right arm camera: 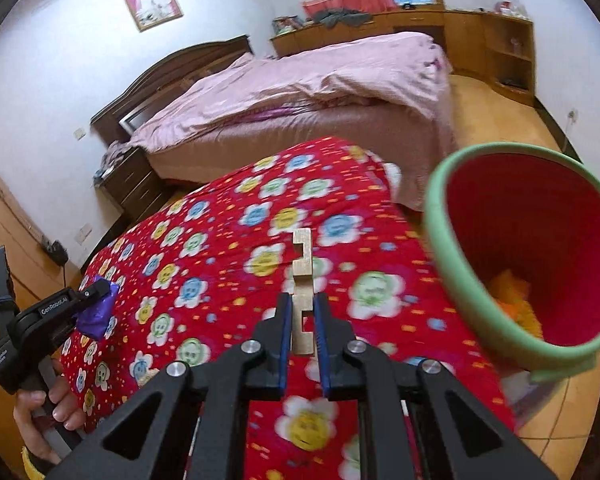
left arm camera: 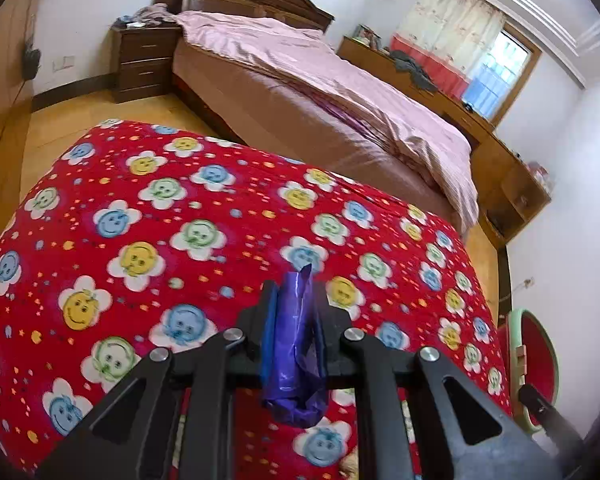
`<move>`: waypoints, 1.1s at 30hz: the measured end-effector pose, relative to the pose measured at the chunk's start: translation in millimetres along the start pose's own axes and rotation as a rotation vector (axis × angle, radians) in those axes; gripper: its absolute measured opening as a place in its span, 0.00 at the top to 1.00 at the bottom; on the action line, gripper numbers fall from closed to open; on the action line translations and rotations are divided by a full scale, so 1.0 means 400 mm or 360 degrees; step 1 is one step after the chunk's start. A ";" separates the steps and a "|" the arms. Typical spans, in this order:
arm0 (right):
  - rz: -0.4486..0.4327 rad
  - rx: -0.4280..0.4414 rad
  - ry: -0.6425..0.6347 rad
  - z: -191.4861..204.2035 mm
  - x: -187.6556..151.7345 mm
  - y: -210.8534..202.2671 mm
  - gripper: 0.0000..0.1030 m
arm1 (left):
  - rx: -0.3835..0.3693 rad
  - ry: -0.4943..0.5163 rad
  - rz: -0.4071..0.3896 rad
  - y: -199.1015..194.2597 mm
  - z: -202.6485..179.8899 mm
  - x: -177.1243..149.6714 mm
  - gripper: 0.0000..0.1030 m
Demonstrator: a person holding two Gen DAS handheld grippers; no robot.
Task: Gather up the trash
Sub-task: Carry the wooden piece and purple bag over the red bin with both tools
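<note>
— Trash first: where did we have it?

— Two pieces. We held a crumpled purple wrapper [left arm camera: 294, 344] pinched tight in the left gripper [left arm camera: 294, 300], above the red flower-print blanket [left arm camera: 160, 220]. The right gripper [right arm camera: 303, 312] was closed on a notched wooden piece [right arm camera: 302, 280], which stuck out past the fingertips.

— And the bin?

— The red bin with the green rim [right arm camera: 444, 240] sat just beside the right gripper, to its right, its mouth tilted toward us. We could make out something orange lying at the bottom.

— So how should we have handled the drop?

— In our judgement, the wooden piece went first, since it was nearest. We needed to carry it well over the rim before loosening, because its long end could catch the green edge and tip out onto the blanket. The wrapper, being light, wanted a low release, deep inside the mouth.

— Anything nearby to mind?

— Only the pink-covered bed [right arm camera: 300, 88] beyond, well apart from both grippers.
</note>
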State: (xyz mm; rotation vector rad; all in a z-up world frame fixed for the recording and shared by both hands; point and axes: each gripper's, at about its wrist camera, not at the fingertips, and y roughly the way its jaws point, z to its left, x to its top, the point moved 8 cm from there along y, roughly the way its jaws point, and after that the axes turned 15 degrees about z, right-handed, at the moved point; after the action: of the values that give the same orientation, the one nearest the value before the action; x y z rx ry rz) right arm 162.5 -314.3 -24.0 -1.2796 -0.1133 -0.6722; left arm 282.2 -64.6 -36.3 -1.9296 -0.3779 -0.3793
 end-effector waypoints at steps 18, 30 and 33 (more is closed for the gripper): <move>-0.0169 -0.0030 0.0318 -0.305 -0.041 -0.159 0.87 | -0.0115 0.0402 0.0053 -0.057 -0.353 -0.087 0.84; -0.0212 -0.0010 0.0514 -0.509 -0.045 -0.188 0.87 | -0.0325 0.0697 0.0181 -0.017 -0.666 -0.185 0.84; -0.0210 0.0001 0.0526 -0.536 -0.039 -0.184 0.87 | -0.0369 0.0758 0.0205 0.005 -0.735 -0.206 0.84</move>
State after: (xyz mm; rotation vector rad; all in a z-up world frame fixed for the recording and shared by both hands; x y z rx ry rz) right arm 51.3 -511.9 -35.2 -1.1513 0.0739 -0.9879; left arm 183.4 -344.8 34.7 -1.9959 0.1070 -0.8035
